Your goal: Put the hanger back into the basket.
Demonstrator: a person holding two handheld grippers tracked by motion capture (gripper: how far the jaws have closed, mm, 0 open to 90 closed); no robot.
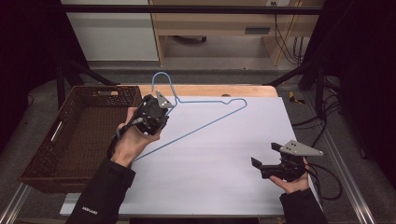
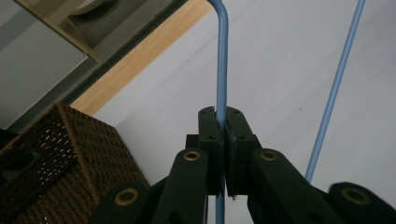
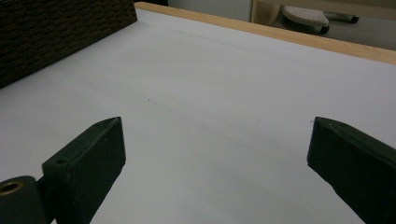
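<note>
Left gripper (image 2: pixel 223 140): the jaws are closed on the blue wire hanger (image 2: pixel 222 70). In the left gripper view the two black jaws press together with a straight run of the wire clamped between them; the wire continues upward past the jaw tips and curves off at the top edge. A second run of the same hanger passes to the right of the jaws, apart from them.

In the high view the left gripper (image 1: pixel 154 113) sits at the neck of the hanger (image 1: pixel 210 122), just below the hook. The hook reaches over the far wooden edge of the tabletop (image 1: pixel 210 163). The hanger body extends to the right across the white surface, with its long bar running diagonally back toward the person's left hand (image 1: pixel 133 140). Whether the hanger rests flat on the surface or is slightly lifted cannot be determined.

Right gripper (image 3: pixel 215 154): the jaws are wide open with nothing between them. In the right gripper view they frame bare white tabletop (image 3: pixel 224 93). In the high view the right gripper (image 1: pixel 268 156) is held near the right front of the tabletop, well apart from the hanger, with its jaws pointing left.

A dark brown woven basket (image 1: pixel 70 140) stands at the left edge of the tabletop, just beside the left hand.
</note>
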